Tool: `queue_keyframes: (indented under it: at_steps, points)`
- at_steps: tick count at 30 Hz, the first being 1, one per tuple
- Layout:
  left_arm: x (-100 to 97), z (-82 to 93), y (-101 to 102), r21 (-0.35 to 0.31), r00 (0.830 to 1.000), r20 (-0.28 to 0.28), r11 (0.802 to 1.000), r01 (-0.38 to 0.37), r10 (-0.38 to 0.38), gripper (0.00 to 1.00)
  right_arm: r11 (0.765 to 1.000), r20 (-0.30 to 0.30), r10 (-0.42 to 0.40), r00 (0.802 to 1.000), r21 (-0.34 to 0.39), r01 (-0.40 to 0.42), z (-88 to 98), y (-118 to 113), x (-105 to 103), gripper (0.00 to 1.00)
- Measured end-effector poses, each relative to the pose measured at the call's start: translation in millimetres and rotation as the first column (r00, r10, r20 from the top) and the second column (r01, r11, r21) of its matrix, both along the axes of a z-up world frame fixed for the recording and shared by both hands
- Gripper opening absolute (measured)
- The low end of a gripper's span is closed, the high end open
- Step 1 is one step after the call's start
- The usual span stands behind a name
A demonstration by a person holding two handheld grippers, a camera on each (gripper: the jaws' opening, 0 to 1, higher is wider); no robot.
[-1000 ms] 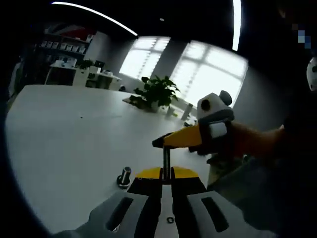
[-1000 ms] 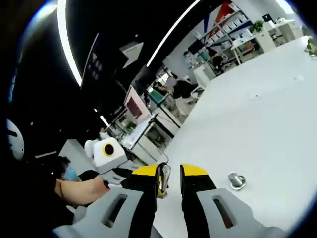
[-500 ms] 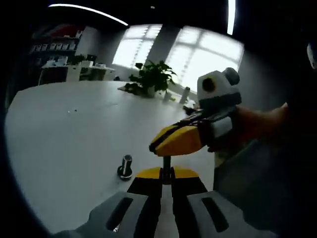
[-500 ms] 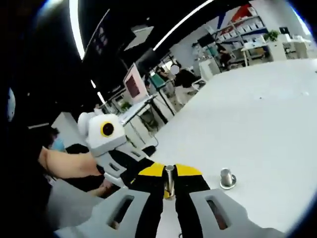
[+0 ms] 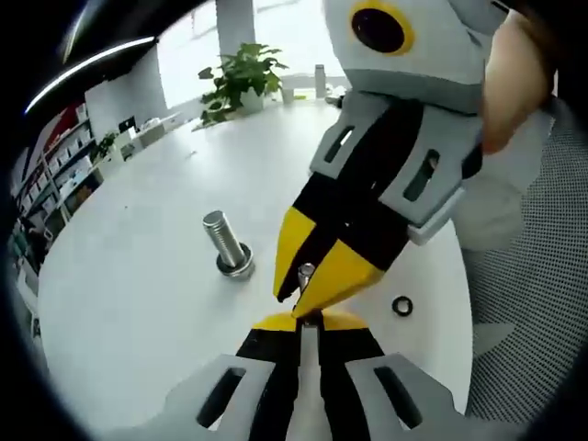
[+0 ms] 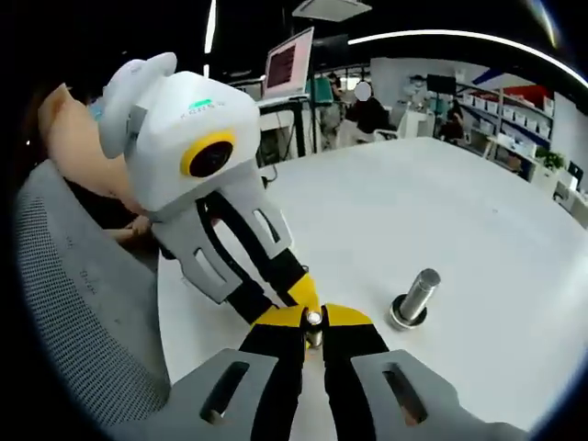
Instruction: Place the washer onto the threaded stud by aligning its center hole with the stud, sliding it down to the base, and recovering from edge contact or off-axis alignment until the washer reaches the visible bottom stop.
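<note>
Over the white worktop (image 5: 138, 303), left hand-held gripper (image 5: 308, 323) pinched a stud (image 5: 310, 322) shut. Right hand-held gripper (image 6: 313, 323) squeezed sth small & shiny, maybe the washer (image 6: 314, 319). It could've slipped off if tilted.

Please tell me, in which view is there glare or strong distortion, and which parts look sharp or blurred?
Left gripper view: window glare above the plant; the bolt and right gripper look sharp. Right gripper view: fisheye bends the ceiling lights; the left gripper looms large, and the monitor glows washed out.
</note>
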State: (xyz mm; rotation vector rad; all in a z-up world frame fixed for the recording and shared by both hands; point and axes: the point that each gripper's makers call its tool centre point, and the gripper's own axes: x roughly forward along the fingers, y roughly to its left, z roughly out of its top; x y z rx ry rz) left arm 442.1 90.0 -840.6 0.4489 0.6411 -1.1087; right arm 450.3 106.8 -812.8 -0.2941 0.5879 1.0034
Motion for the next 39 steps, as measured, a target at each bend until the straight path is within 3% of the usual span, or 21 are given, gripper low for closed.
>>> queue_keyframes:
  at_steps: [13,16,17,18,27,29,32,36,39]
  points:
    - [-5.1,-12.2,0,-0.041,0.999,-0.031,0.998,-0.04,0.038,0.03,0.999,0.002,0.018,1.0,-0.039,-0.018,-10.3,-1,-4,0.08]
    - [-6.3,-21.6,9,-0.007,0.997,-0.064,0.999,-0.044,0.044,0.0,0.999,0.01,0.009,1.0,-0.034,-0.009,-9.7,-1,-1,0.08]
    - [-5.2,-15.8,3,-0.06,0.999,-0.032,0.998,-0.032,0.03,0.0,1.0,0.009,0.007,1.0,-0.025,-0.007,-9.6,0,-1,0.08]
    - [-12.2,-19.0,7,-0.031,0.997,-0.062,0.999,-0.043,0.041,0.0,1.0,0.005,0.003,1.0,-0.018,-0.003,-9.1,1,-1,0.08]
    - [-14.8,-18.4,6,-0.013,0.997,-0.073,1.0,-0.015,0.014,0.01,0.998,0.004,0.044,0.999,-0.047,-0.044,-9.1,2,-6,0.09]
    - [-15.0,-17.4,7,-0.006,0.998,-0.064,1.0,-0.012,0.011,0.06,0.998,0.019,0.059,0.998,-0.039,-0.058,-4.6,4,-7,0.13]
    - [-15.8,-15.8,11,0.001,0.998,-0.068,1.0,-0.015,0.015,0.07,0.997,-0.008,0.065,0.998,-0.031,-0.065,-5.1,8,-11,0.25]
    - [-14.4,-12.8,18,0.01,0.997,-0.068,0.999,-0.034,0.035,0.07,0.993,0.014,0.099,0.995,-0.061,-0.098,-3.6,10,-16,0.24]
    - [-11.1,-5.1,24,0.012,0.997,-0.045,0.998,-0.054,0.054,0.07,0.995,0.023,0.09,0.996,-0.037,-0.089,8.0,9,-11,0.24]
